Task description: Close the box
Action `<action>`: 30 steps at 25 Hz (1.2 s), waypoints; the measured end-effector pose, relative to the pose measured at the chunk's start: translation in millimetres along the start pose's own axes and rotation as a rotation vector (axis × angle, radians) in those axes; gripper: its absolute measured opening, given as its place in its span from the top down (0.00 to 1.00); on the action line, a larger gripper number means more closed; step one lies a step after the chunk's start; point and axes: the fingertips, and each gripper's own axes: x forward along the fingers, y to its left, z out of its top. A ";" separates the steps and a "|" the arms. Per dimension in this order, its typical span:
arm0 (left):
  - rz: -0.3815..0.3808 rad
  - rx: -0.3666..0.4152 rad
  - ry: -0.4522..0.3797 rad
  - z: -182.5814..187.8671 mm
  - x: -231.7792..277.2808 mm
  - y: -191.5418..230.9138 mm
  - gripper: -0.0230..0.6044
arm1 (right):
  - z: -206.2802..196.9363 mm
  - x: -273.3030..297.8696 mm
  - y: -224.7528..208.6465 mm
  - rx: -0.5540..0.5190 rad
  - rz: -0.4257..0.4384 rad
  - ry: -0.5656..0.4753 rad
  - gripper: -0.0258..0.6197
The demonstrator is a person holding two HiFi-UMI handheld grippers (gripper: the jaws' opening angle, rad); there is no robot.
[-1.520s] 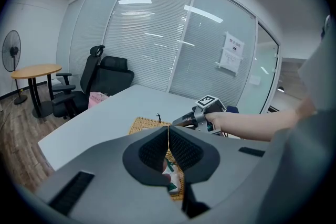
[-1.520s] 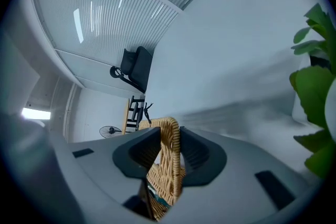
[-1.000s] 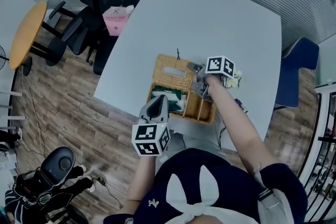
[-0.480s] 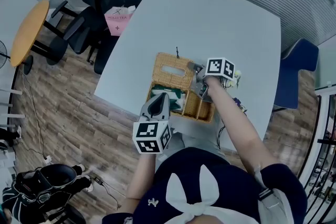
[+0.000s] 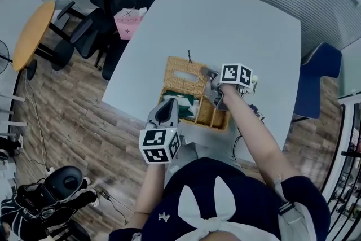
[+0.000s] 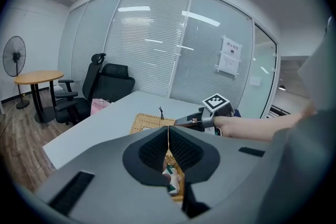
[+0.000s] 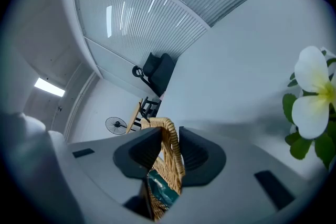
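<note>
**Closing the box: lid edge gripped, swing not yet made**

The wicker box [image 5: 213, 117] sits on the white table [image 5: 254, 25], close to its near edge and about midway along it. It stands open. The lid [image 5: 185, 75], with a slot in its top, lies back on the far side, and a green pack [image 5: 180, 103] shows in the base.

The right gripper [image 5: 205, 72] is clamped on a wicker rim [image 7: 171, 136] at the lid's right side, with the weave filling the gap between its jaws. Whether that rim belongs to the lid or to the base wall cannot be told for certain.

The left gripper [image 5: 168, 105] hangs over the near-left corner of the base. Its jaws are pressed together with nothing visible between them.

The step in hand appears to be lifting the lid. The next move probably calls for swinging the gripped edge up and over towards the near edge, pivoting where lid and base join. The left gripper should leave the opening or steady the base, and the pack should lie low enough for the lid to seat.
</note>
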 end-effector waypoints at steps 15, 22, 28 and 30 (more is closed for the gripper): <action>0.020 -0.006 -0.016 1.7 -9.9 1.2 0.93 | -2.2 -13.0 20.0 -0.120 0.036 -0.037 0.80; 0.026 -0.011 -0.022 -0.2 -11.0 0.6 0.93 | -4.1 -16.8 22.8 -0.168 0.038 -0.056 0.80; 0.034 -0.016 -0.030 -0.7 -15.3 2.6 0.93 | -7.0 -19.6 27.2 -0.212 0.037 -0.079 0.80; 0.035 -0.018 -0.030 -1.2 -16.2 3.0 0.93 | -7.7 -20.4 28.6 -0.228 0.039 -0.082 0.80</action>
